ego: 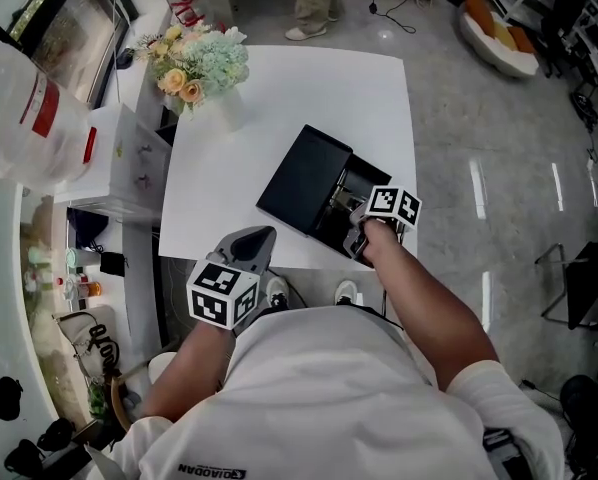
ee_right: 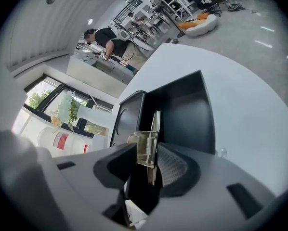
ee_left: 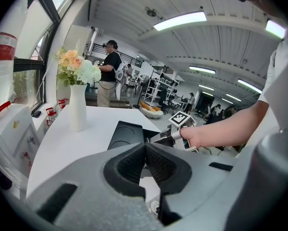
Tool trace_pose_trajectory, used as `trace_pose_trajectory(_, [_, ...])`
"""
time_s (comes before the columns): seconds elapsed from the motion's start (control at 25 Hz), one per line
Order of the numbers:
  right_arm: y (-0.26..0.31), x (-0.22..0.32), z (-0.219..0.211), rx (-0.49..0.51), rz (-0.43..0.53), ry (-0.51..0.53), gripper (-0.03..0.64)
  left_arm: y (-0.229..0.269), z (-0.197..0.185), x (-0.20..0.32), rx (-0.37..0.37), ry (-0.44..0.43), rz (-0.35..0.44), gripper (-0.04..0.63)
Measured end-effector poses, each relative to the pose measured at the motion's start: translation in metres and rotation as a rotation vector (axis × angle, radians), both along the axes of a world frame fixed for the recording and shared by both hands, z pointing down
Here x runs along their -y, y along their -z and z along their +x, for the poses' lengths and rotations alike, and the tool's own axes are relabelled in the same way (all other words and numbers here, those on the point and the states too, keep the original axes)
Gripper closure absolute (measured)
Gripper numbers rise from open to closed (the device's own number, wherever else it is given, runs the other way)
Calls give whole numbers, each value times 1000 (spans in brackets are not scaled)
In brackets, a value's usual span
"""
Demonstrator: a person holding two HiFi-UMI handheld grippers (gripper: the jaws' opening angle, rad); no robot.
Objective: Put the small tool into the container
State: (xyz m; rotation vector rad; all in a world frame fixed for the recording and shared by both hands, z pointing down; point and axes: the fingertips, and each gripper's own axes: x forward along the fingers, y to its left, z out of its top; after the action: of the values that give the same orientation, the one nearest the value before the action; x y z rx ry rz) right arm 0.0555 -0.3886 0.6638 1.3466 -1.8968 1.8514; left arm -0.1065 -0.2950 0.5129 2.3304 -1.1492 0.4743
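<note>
Right gripper has its fingers spread wide, the small tool standing loose between them, poking toward 12 o'clock into the open black container on the white bench, while the left gripper has its fingers clenched together.

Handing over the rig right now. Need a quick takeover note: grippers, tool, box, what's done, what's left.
Left gripper: shut, empty, at the table's near edge.
Right gripper: open, over the open black container; small tool stands between its jaws, right pad clear of it.
Lid: off, lying beside the container.
Done: tool looks to be in the container's opening.
Left: withdraw the right gripper, check that the tool rests inside.
</note>
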Motion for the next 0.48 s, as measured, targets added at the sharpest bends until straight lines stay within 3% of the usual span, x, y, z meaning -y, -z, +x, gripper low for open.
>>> trace_pose_trajectory(0.48, [18, -11, 17, -3, 38, -11, 474, 4, 20, 2, -8, -55, 15, 586])
